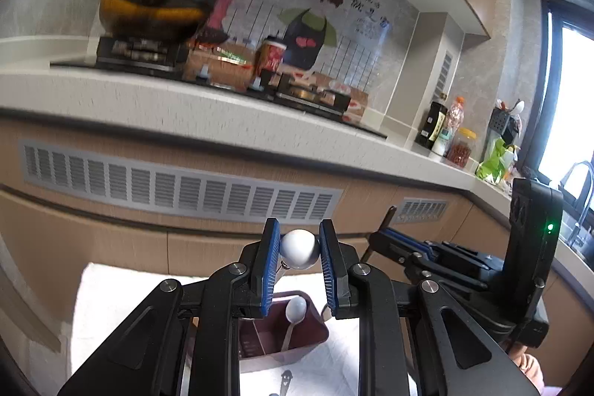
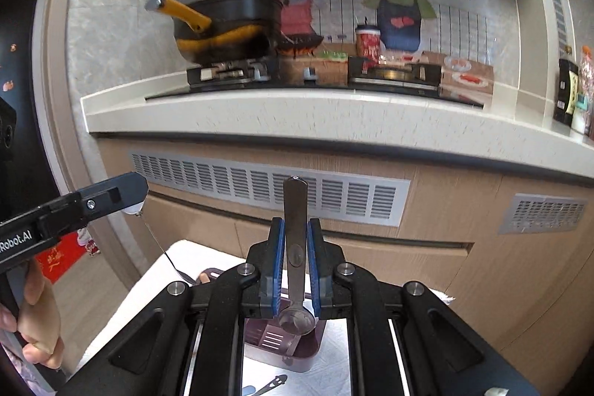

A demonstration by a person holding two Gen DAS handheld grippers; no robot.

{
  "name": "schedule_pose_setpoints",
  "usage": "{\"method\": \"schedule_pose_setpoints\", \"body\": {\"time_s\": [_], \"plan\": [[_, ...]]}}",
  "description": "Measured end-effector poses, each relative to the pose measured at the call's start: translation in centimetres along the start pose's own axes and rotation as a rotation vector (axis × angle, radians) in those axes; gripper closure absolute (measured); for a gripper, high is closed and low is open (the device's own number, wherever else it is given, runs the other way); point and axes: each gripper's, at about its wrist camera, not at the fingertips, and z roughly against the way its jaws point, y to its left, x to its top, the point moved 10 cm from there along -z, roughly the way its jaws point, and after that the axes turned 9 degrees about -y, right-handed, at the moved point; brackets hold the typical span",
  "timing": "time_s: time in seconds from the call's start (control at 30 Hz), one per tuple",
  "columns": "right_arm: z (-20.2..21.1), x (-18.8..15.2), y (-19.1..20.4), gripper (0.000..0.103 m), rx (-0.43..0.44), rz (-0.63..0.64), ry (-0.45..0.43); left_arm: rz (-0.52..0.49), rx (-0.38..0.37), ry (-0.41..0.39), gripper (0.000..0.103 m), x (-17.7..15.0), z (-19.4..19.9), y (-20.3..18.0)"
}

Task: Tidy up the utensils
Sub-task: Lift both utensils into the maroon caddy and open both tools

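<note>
Each hand-held gripper, left (image 1: pixel 299 260) and right (image 2: pixel 296 260), apparently clamps a spoon (image 2: pixel 295 247).

Maroon holder (image 2: pixel 297 347) — white spoon (image 1: pixel 299 248), steel spoon (image 2: pixel 295 247) — pot (image 2: pixel 226 28) seemingly black-yellow.

pot (image 1: pixel 159 2) motion-blurred, utensil holder (image 2: pixel 282 340) partly hidden behind gripper linkage

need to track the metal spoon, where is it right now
In the right wrist view the metal spoon is clamped upright in the right gripper, bowl down, above the maroon utensil holder.
</note>
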Motion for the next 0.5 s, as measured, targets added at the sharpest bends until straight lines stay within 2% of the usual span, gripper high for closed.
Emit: {"method": "schedule_pose_setpoints", "body": {"time_s": [0.27,0.37,0.4,0.43,0.47,0.5], "plan": [[-4.0,-4.2,0.0,0.093,-0.002,-0.025,0.09,0.039,0.022,0.077,0.08,-4.3,-3.3,2.5],[-5.5,-6.5,0.3,0.091,0.009,-0.044,0.149,0.081,0.024,0.162,0.075,-7.2,-4.7,3.8],[-5.8,-7.4,0.6,0.085,0.019,-0.047,0.179,0.09,0.032,0.189,0.07,-8.2,-5.0,4.2],[-6.2,-8.3,0.9,0.07,0.036,-0.05,0.211,0.095,0.046,0.206,0.069,-8.9,-5.1,4.7],[-6.5,-9.1,1.2,0.061,0.056,-0.053,0.234,0.1,0.062,0.218,0.069,-9.5,-5.1,5.1],[-6.6,-9.6,1.4,0.045,0.068,-0.054,0.245,0.107,0.073,0.222,0.069,-9.9,-4.9,5.5]]}}
